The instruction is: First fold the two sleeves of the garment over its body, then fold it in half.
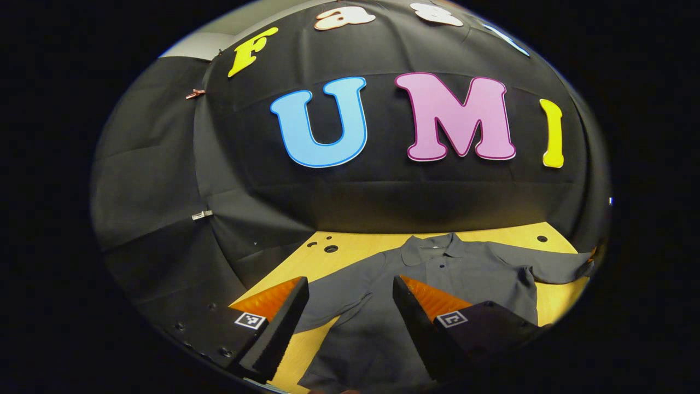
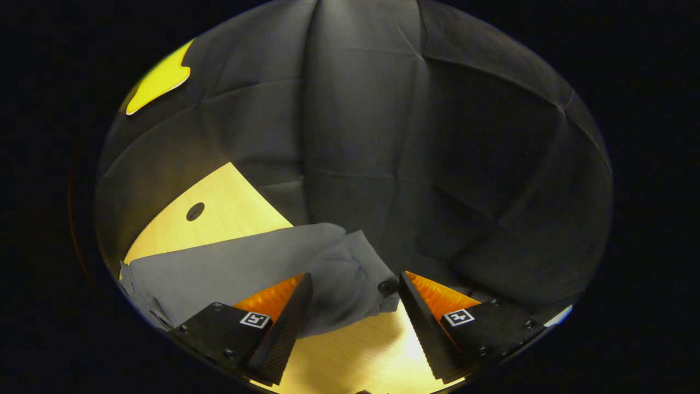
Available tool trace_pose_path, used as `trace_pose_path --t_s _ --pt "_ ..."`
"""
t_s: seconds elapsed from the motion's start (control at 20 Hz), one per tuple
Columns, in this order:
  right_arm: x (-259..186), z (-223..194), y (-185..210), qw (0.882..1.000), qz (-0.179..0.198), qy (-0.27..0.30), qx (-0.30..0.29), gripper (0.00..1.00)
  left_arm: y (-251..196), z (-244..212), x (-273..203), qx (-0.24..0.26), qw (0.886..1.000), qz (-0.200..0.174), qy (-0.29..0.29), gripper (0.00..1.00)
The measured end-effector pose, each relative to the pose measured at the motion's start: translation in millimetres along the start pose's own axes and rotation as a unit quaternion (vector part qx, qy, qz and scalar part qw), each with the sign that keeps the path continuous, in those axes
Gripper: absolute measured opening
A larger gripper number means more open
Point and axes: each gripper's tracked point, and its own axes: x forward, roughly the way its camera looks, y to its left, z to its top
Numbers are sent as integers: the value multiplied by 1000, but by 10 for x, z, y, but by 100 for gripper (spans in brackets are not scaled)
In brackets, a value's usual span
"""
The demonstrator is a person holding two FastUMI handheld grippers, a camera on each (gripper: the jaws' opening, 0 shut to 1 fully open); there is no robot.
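Observation:
A grey polo shirt [image 1: 437, 273] lies flat on the wooden table [image 1: 361, 246], collar toward the back wall and both sleeves spread out. My left gripper [image 1: 350, 298] hovers open above the shirt's left sleeve [image 1: 339, 301] and nothing is between its fingers. In the right gripper view, the other sleeve [image 2: 262, 268] stretches across the table, its cuff end [image 2: 350, 284] rumpled. My right gripper [image 2: 355, 295] stands open just above that cuff, one finger on each side of it, not pressing on it.
The black cloth wall [image 1: 383, 197] closes off the back and sides of the table. Round holes [image 1: 331, 249] mark the tabletop near the back left; another hole [image 2: 195, 211] shows beyond the right sleeve. Bare wood [image 2: 361, 350] lies under my right gripper.

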Motion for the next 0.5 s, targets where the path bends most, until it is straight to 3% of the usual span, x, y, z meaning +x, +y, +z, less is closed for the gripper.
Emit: trace_pose_path --t_s 0.35,0.5 --pt "138 -319 136 998 10 52 -37 99 -149 101 -27 19 1000 -13 -20 98" --pt "114 -300 131 998 14 45 -37 99 -191 85 -12 20 1000 -17 -18 98"
